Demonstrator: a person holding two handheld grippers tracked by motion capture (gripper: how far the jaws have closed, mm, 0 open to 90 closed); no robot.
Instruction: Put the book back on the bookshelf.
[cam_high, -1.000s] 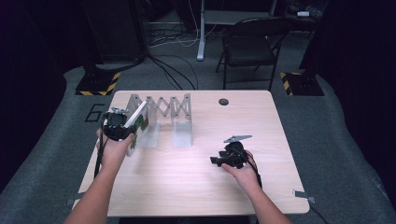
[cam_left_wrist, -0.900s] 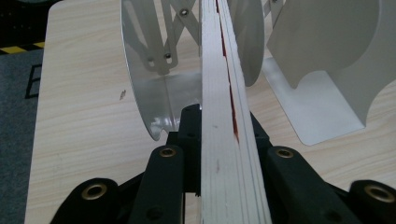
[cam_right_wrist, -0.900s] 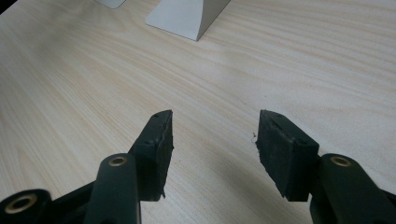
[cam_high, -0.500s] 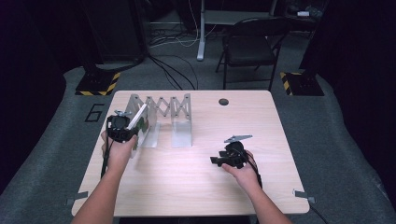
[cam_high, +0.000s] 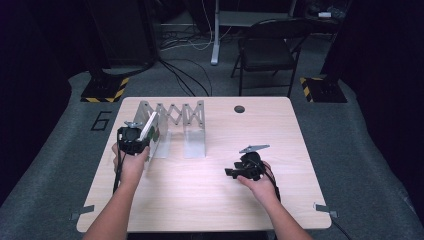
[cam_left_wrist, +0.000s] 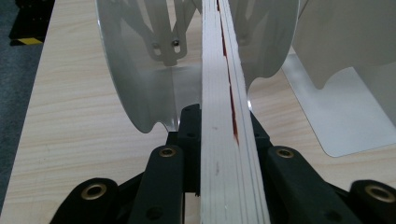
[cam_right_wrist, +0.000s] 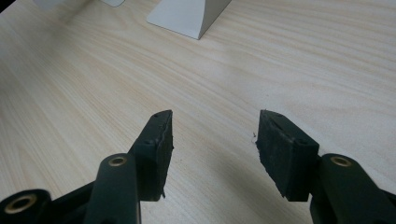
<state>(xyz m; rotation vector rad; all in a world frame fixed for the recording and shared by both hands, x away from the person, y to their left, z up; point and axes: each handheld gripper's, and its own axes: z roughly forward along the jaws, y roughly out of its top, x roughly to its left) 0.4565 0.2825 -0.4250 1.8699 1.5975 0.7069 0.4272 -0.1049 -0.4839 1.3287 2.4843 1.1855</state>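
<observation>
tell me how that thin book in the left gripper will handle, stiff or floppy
The thin book probably stays fairly stiff: its page edges run straight from the left gripper. It looks light for its size. Stood in the metal rack, it may lean against a divider.

A folding chair (cam_high: 265, 50) is standing beyond the far edge of the wooden table (cam_high: 210, 200). Cables (cam_high: 187, 75) are trailing across the grey floor (cam_high: 360, 150), where two black-and-yellow striped bases (cam_high: 106, 89) are sitting near the table's far corners.
</observation>
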